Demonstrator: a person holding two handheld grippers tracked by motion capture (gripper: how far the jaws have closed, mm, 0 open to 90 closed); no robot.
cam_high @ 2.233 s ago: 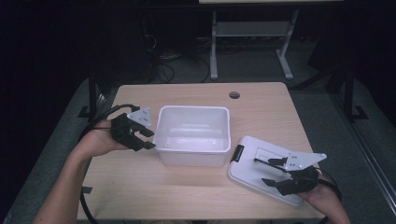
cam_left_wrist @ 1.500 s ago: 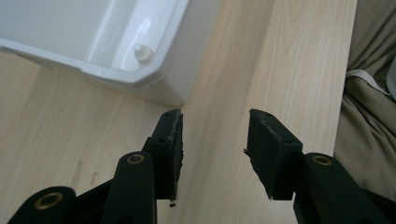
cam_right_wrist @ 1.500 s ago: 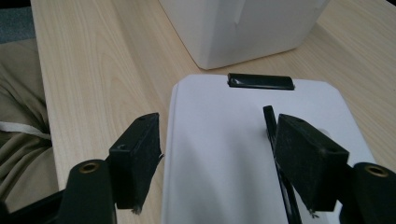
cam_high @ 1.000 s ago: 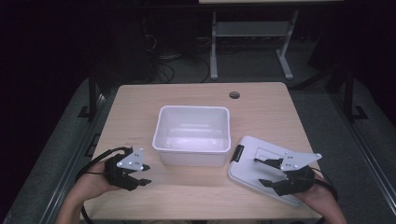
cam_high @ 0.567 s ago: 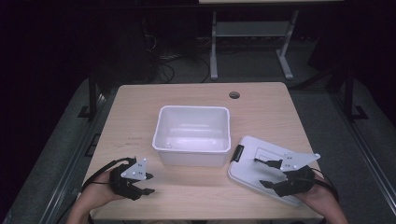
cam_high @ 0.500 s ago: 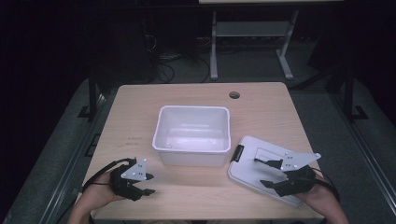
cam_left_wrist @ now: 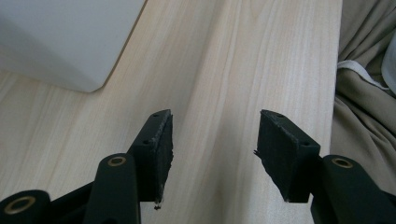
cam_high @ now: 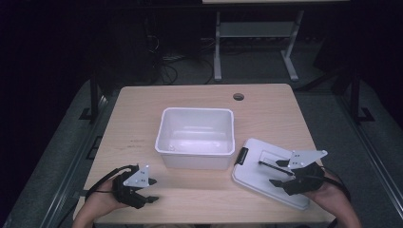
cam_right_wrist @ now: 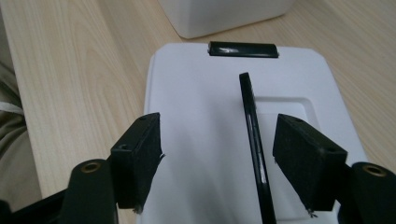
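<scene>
Light wood table [cam_high: 142,118], dark room, grey floor [cam_high: 323,66]

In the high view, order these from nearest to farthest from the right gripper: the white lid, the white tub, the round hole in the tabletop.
1. White lid: directly under the right gripper.
2. White tub: to its left, mid-table.
3. Round hole: near the far edge.
</scene>
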